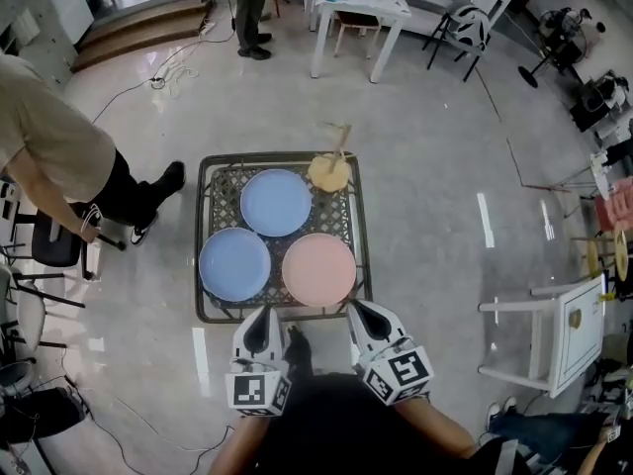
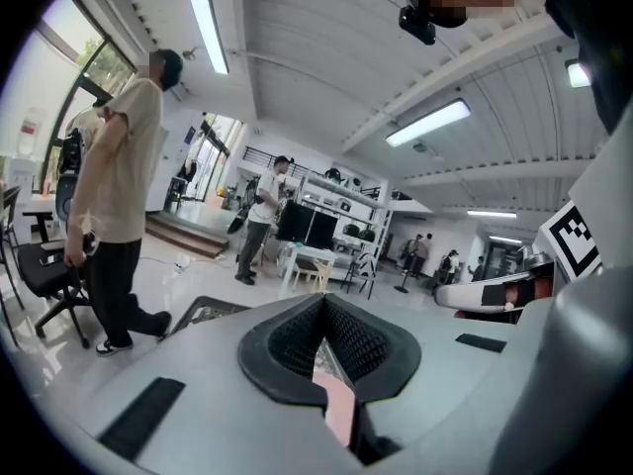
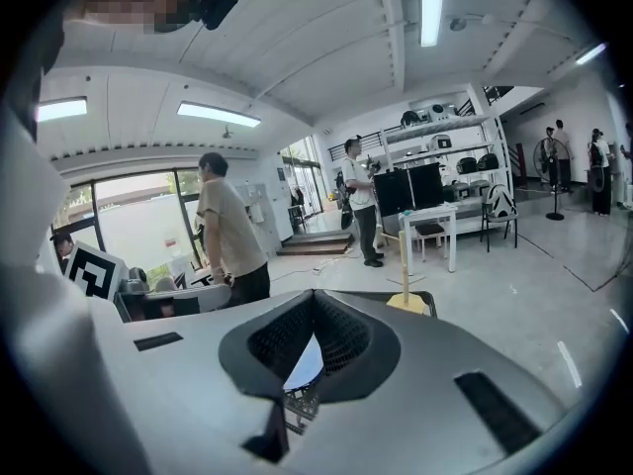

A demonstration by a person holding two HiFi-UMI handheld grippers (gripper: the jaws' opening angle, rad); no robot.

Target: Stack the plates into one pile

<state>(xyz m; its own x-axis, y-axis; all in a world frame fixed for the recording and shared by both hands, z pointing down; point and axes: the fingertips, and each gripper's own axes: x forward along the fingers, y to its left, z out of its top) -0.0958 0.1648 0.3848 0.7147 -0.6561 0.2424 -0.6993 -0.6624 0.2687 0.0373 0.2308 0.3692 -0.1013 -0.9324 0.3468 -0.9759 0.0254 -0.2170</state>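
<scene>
Nothing is stacked yet, so I read this as the approach before the first pick. The three plates lie flat and separate on the wire table point(image 1: 280, 156): one blue plate point(image 1: 276, 203) at 12 o'clock, a second blue plate point(image 1: 234, 264) at 8 o'clock and the pink plate point(image 1: 318, 269) at 4 o'clock, their rims close to or just touching one another. A small wooden stand point(image 1: 329, 172) sits at the table's 1 o'clock corner, just beside the 12 o'clock plate. My left gripper point(image 1: 263, 315) hangs at the table's 6 o'clock edge between the two near plates. My right gripper point(image 1: 364, 313) hangs just past the pink plate's near rim. Both are clenched with nothing between the pads: in the left gripper view only a sliver of pink shows through the closed jaws, and in the right gripper view a sliver of blue. For the next move I would have to spread one pair of jaws, come in low at a near plate's rim, get one pad under the lip and pinch. Then I would lift that plate clear and set it centred on a neighbour. I expect the thin rim lying flat on mesh to be the tricky part. A person point(image 1: 45, 151) stands at 9 o'clock, well apart from the table.
</scene>
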